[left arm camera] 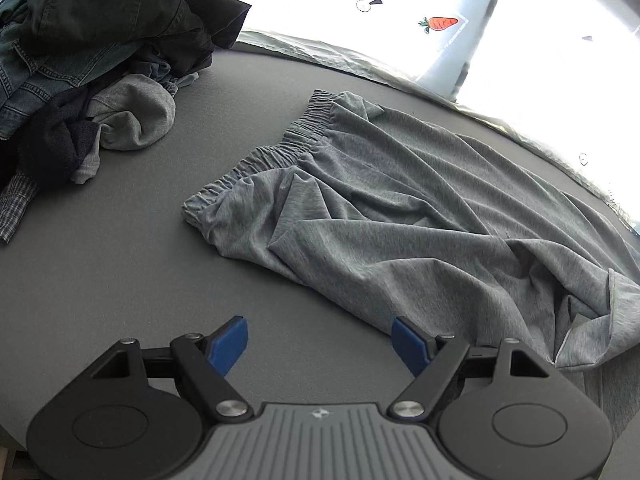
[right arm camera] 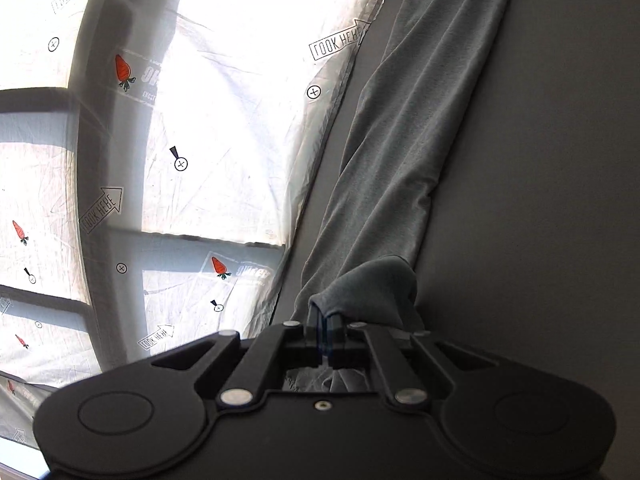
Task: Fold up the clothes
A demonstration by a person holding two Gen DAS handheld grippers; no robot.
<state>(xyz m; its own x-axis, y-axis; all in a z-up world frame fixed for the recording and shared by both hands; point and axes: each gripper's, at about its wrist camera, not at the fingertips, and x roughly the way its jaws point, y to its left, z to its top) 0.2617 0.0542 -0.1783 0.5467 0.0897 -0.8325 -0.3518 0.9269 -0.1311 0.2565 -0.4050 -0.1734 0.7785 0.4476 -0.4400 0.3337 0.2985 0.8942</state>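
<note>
Grey jersey trousers (left arm camera: pixel 400 208) are seen spread lengthwise on the dark surface (left arm camera: pixel 100 280), wrinkled, waistband toward the heap of clothes (left arm camera: pixel 80 60) at the far left. The left gripper (left arm camera: pixel 320 344) is held above the surface just beside the near edge, jaws wide apart, empty. The right gripper (right arm camera: pixel 325 320) has its jaws clamped on a hem end. No finished fold is visible; the heap remains unfolded.

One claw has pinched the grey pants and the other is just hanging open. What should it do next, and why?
Probably the open left gripper should move forward and close on the near edge of the grey pants. The right gripper is already shut on one end of the fabric, and the pants lie wrinkled on the grey table, so a second hold would let them be stretched flat.
</note>
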